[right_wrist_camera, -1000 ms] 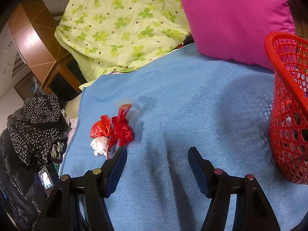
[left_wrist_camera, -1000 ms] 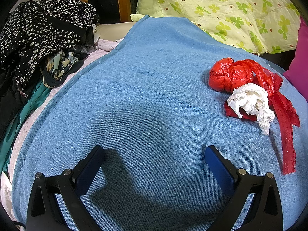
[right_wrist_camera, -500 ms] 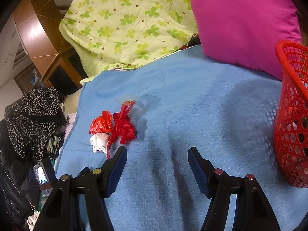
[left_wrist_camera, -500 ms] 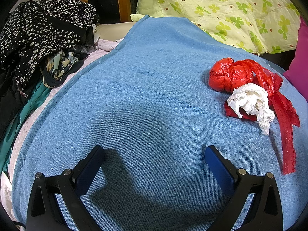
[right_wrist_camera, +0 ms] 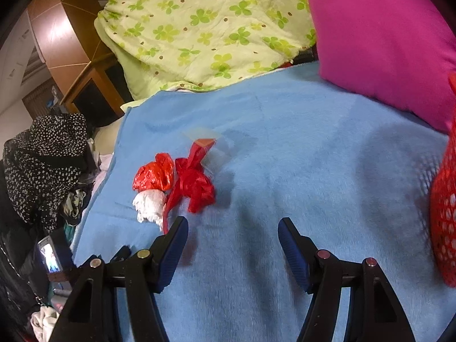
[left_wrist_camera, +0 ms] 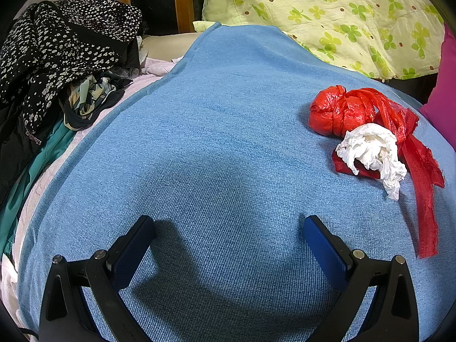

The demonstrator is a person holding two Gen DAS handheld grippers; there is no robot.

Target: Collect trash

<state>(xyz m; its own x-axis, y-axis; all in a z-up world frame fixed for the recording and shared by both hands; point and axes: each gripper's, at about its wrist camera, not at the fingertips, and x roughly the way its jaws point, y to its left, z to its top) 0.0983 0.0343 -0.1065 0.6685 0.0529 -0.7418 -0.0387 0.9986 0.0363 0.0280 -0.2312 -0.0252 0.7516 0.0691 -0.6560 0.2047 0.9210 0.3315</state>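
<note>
Bed under a blue blanket (left_wrist_camera: pixel 216 148); green clover quilt (right_wrist_camera: pixel 205 28) and magenta pillow (right_wrist_camera: pixel 382 40) at the far end. Red mesh basket (right_wrist_camera: pixel 444 213) at the right edge. Trash pile sits left of centre: knotted red plastic bag (left_wrist_camera: pixel 339 114), its long red tail (left_wrist_camera: pixel 424 199) running toward the near side, crumpled white tissue (left_wrist_camera: pixel 370 151) touching it. Left claw (left_wrist_camera: pixel 228 228) jaws apart, empty, above blanket. Right claw (right_wrist_camera: pixel 233 233) jaws apart, empty, just near-right of the pile.
</note>
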